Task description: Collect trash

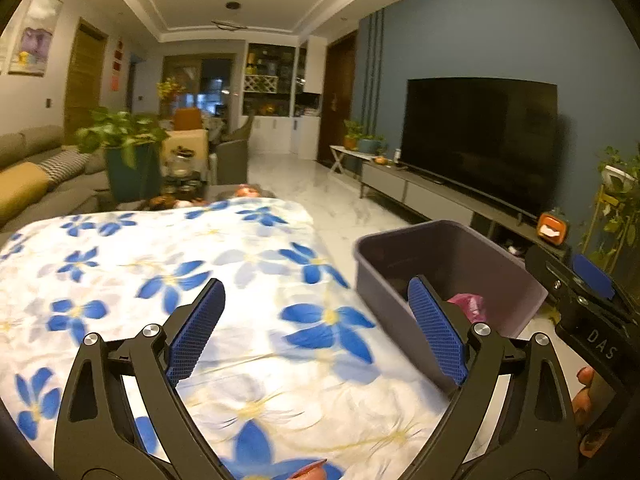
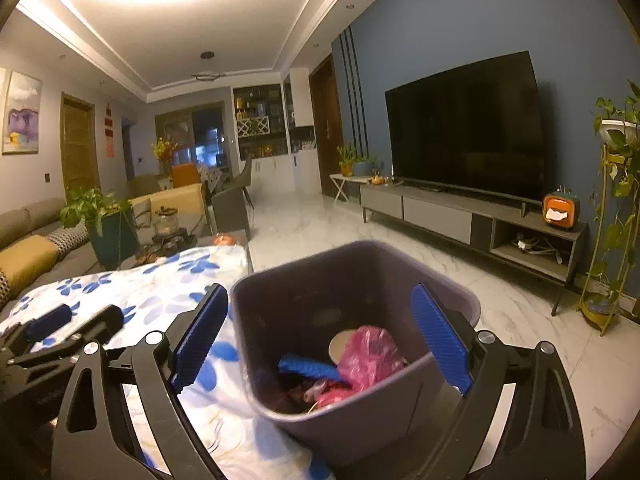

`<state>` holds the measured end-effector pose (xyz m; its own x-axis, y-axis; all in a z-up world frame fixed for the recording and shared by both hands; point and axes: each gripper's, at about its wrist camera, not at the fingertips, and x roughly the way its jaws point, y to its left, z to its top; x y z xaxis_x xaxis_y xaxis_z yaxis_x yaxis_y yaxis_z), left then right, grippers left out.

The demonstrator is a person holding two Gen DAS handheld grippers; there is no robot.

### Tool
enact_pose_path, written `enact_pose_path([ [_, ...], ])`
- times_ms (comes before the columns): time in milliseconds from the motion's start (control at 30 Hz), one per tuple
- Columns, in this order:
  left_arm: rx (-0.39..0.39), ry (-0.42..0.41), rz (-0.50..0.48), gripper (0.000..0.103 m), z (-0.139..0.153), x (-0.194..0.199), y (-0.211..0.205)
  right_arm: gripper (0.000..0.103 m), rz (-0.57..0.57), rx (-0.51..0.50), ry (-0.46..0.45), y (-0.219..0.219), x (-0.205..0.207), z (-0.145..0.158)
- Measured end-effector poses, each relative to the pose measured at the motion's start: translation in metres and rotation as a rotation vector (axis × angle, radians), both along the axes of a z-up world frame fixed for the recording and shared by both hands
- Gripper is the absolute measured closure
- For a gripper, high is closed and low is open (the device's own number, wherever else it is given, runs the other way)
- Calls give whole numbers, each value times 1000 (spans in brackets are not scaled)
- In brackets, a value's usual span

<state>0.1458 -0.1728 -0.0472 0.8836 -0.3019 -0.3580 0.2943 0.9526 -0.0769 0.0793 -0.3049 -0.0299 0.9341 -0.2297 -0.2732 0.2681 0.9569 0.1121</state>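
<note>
Pink bag [image 2: 370, 354] deep in the bin [image 2: 280, 292] shows fully only from the right gripper [image 2: 320, 340]; both grippers empty, agape.

The white bench cloth with blue flowers [image 1: 168, 280] lies bare and open to reach. At its right edge the grey plastic bin [image 2: 460, 300] stands open-topped, its walls flanking pink crumpled trash [image 2: 370, 354].

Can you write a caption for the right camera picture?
Open right gripper above a grey bin holding pink trash.
</note>
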Motion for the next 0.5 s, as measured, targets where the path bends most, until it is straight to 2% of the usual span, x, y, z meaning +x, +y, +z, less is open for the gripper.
enact_pose_path([
  [233,38,-32,51,11,8,-34,28,13,22,3,47,29,-19,0],
  [500,47,-33,88,11,12,-67,60,13,37,-27,45,62,-51,10],
])
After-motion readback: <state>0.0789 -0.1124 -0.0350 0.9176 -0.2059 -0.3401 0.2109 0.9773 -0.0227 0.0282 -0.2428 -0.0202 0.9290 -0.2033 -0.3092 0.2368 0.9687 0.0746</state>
